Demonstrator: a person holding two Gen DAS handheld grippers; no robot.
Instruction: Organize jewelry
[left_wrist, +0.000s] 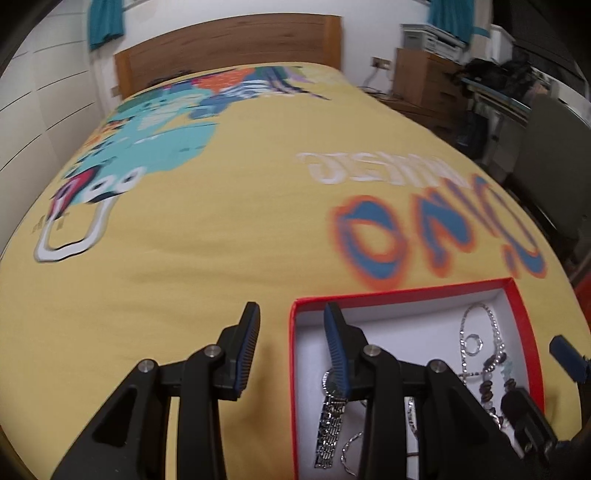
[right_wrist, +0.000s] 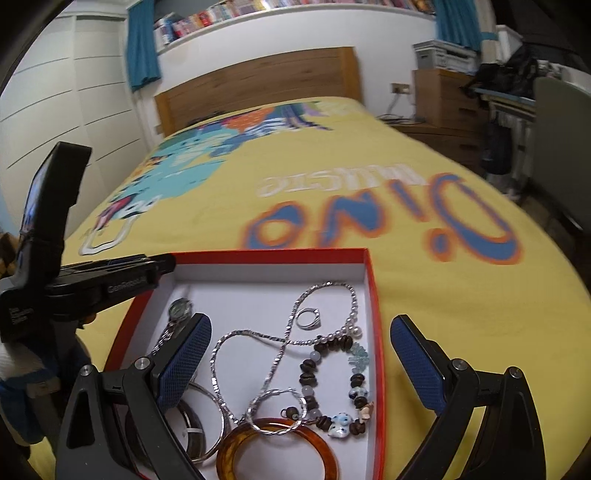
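Note:
A red box with a white inside (right_wrist: 373, 295) lies on the yellow bedspread and holds the jewelry: a silver chain necklace (right_wrist: 280, 339), a silver ring (right_wrist: 309, 318), a brown bead bracelet (right_wrist: 332, 384), an amber bangle (right_wrist: 277, 450), silver bangles (right_wrist: 210, 424) and a metal watch (right_wrist: 180, 309). My right gripper (right_wrist: 301, 365) is open and empty above the box. My left gripper (left_wrist: 291, 345) is open and empty over the box's left wall (left_wrist: 293, 369), with the watch (left_wrist: 330, 417) under its right finger. The left gripper also shows at the left of the right wrist view (right_wrist: 122, 280).
The yellow bedspread (left_wrist: 207, 240) with a dinosaur print stretches to a wooden headboard (left_wrist: 229, 48). White wardrobe doors (right_wrist: 55, 110) stand on the left. A wooden dresser (right_wrist: 443, 107) and a cluttered desk (right_wrist: 509, 92) stand on the right past the bed's edge.

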